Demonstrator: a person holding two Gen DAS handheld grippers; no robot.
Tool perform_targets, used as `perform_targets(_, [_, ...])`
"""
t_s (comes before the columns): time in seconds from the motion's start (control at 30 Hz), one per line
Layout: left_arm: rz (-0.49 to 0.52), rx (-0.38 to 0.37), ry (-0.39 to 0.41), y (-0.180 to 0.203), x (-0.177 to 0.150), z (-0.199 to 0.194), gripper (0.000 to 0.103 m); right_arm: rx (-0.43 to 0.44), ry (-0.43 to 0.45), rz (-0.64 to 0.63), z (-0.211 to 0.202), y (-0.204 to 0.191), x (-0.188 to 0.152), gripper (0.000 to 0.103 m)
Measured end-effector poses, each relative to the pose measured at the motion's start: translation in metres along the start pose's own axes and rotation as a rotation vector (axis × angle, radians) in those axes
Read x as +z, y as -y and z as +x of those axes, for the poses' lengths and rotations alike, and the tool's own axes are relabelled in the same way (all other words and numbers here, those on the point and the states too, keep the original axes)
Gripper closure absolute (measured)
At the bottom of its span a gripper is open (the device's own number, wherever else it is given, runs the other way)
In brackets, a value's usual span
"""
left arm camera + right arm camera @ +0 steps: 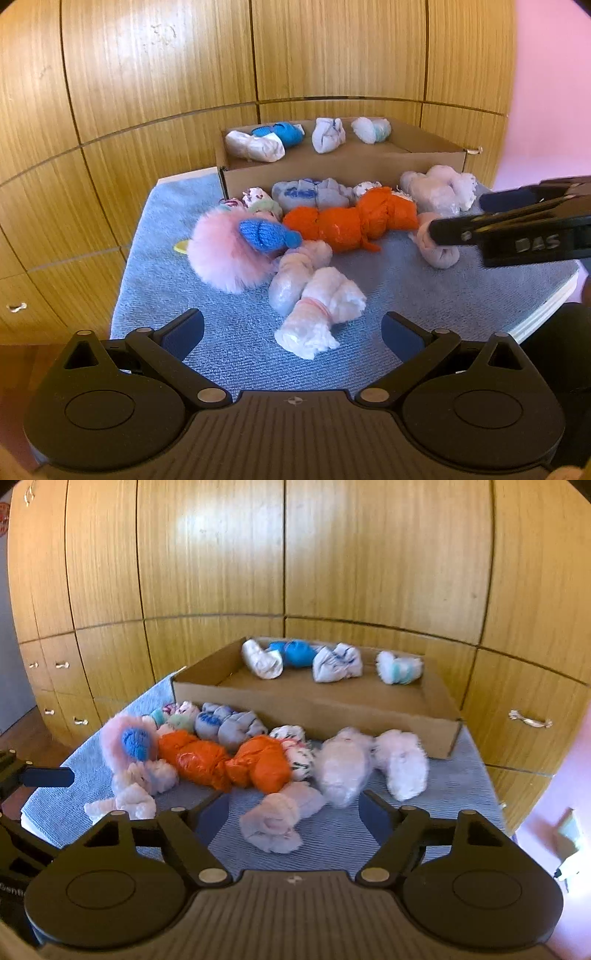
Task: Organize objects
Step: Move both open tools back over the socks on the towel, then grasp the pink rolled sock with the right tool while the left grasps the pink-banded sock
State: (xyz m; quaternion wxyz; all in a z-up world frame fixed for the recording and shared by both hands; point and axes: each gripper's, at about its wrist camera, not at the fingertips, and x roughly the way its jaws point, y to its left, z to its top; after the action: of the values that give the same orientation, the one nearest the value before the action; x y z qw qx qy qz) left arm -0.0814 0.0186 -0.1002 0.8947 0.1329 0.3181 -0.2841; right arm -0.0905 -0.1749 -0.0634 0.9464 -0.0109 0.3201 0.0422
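Note:
Several rolled sock bundles lie on a blue cloth [406, 295]. My left gripper [293, 332] stands open, low over the cloth, with a white fuzzy roll [317, 314] lying between its fingers and not touched. My right gripper [295, 814] is also open; a pale pink roll [277, 819] sits between its fingers with gaps on both sides. In the left wrist view the right gripper [458, 218] reaches in from the right over that pale pink roll [439, 254]. An orange bundle [351, 221] and a pink fluffy roll [225, 254] with a blue piece lie in the middle.
A shallow cardboard box [314, 709] stands at the back of the cloth and holds several white and blue rolls. Wooden cupboard doors [369, 572] rise close behind. The table's edge [546, 306] drops off at the right, by a pink wall.

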Motion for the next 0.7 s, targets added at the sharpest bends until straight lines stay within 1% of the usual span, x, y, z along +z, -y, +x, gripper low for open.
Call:
perform_targets(0.1, [-0.008, -0.010, -0.011, -0.002, -0.001, 0.004, 0.001, -0.020, -0.035, 0.020, 0.013, -0.006, -0.003, 0.032])
perform_targets(0.17, [-0.015, -0.015, -0.024, -0.003, -0.002, 0.008, 0.001, -0.023, -0.064, 0.020, 0.023, -0.010, -0.006, 0.036])
perform_targets(0.23, [-0.028, -0.032, -0.041, -0.004, -0.003, 0.012, 0.001, -0.031, -0.076, 0.026, 0.026, -0.013, -0.009, 0.047])
perform_targets(0.27, [-0.037, -0.041, -0.046, -0.004, -0.003, 0.014, 0.001, -0.033, -0.083, 0.026, 0.028, -0.013, -0.011, 0.049])
perform_targets(0.33, [-0.052, -0.059, -0.055, -0.005, -0.003, 0.015, 0.001, -0.023, -0.075, 0.030, 0.024, -0.010, -0.014, 0.059])
perform_targets(0.4, [-0.058, -0.061, -0.058, -0.004, -0.003, 0.016, 0.001, -0.008, -0.067, 0.036, 0.016, -0.006, -0.016, 0.067])
perform_targets(0.47, [-0.066, -0.067, -0.060, -0.004, -0.003, 0.016, 0.001, -0.013, -0.054, 0.026, 0.006, -0.001, -0.020, 0.071])
perform_targets(0.5, [-0.073, -0.075, -0.060, -0.004, -0.003, 0.015, 0.001, -0.016, -0.051, 0.025, 0.002, 0.003, -0.021, 0.075])
perform_targets(0.57, [-0.094, -0.096, -0.061, -0.004, -0.002, 0.013, 0.001, -0.009, -0.047, 0.030, -0.008, 0.011, -0.026, 0.076])
perform_targets(0.7, [-0.114, -0.126, -0.064, 0.002, -0.001, 0.010, 0.001, -0.028, -0.043, 0.005, -0.022, 0.022, -0.038, 0.076])
